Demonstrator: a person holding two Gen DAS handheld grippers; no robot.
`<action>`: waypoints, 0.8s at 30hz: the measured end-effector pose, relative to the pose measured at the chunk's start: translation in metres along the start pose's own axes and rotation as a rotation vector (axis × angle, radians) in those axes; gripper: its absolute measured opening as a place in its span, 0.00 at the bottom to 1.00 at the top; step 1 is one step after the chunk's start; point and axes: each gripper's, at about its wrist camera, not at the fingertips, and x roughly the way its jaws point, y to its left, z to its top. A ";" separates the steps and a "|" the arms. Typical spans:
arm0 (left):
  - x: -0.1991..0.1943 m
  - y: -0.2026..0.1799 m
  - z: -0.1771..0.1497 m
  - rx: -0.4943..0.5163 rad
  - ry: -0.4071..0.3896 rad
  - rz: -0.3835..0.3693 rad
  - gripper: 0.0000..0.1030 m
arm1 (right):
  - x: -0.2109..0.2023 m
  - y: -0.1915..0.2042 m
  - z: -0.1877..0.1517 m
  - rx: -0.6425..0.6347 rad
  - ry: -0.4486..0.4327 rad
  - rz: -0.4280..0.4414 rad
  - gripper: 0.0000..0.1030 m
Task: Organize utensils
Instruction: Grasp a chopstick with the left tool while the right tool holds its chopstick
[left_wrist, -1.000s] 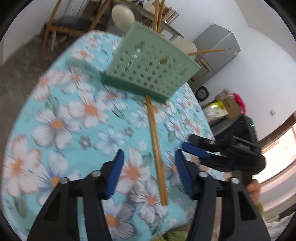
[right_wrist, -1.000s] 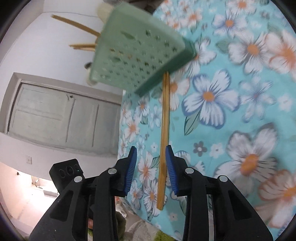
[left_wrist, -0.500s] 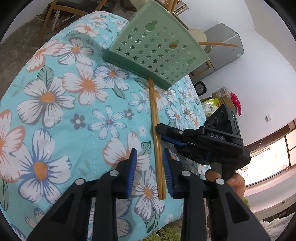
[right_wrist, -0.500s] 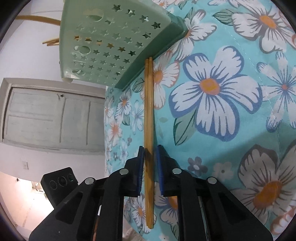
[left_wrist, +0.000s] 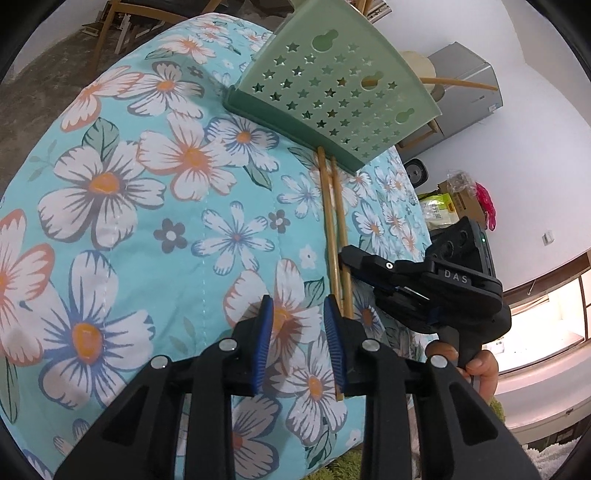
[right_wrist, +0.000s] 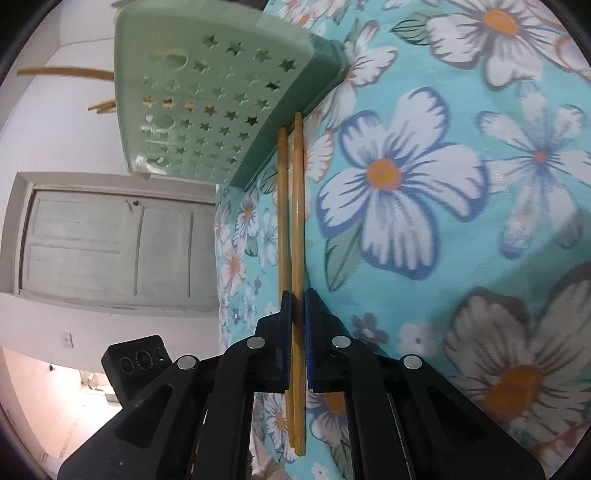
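The left hand-held gripper (left_wrist: 298, 326) hovered over the flowered desk (left_wrist: 122, 192) with its jaws part-way apart and nothing between them; they had just been narrowing. The pair of chopsticks (left_wrist: 334, 229) lay just to its right, passing beside the right-side pad, not inside the gap.

The chopsticks lay flat on the desk, side by side. Their long axis ran away from both hand-held grippers, and their far ends reached the base of the green utensil holder (left_wrist: 332, 88).

The right hand-held gripper (right_wrist: 297, 325) had just been closing and was pinching the chopsticks near their near end, its pads pressed on them. It was judged the nearer hand, and the one placed to lift them toward the holder.

Count: two chopsticks on the desk; one holder; at least two further sticks (right_wrist: 66, 72) projecting from its top, number uncertain.
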 end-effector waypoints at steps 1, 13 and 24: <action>0.000 0.000 0.000 0.001 0.002 0.004 0.26 | -0.005 -0.002 -0.001 -0.001 -0.003 -0.002 0.04; 0.015 -0.016 0.008 0.073 0.028 0.082 0.27 | -0.079 -0.035 -0.015 -0.013 -0.102 -0.119 0.04; 0.058 -0.083 0.006 0.407 0.071 0.294 0.34 | -0.078 -0.033 -0.025 -0.051 -0.123 -0.170 0.05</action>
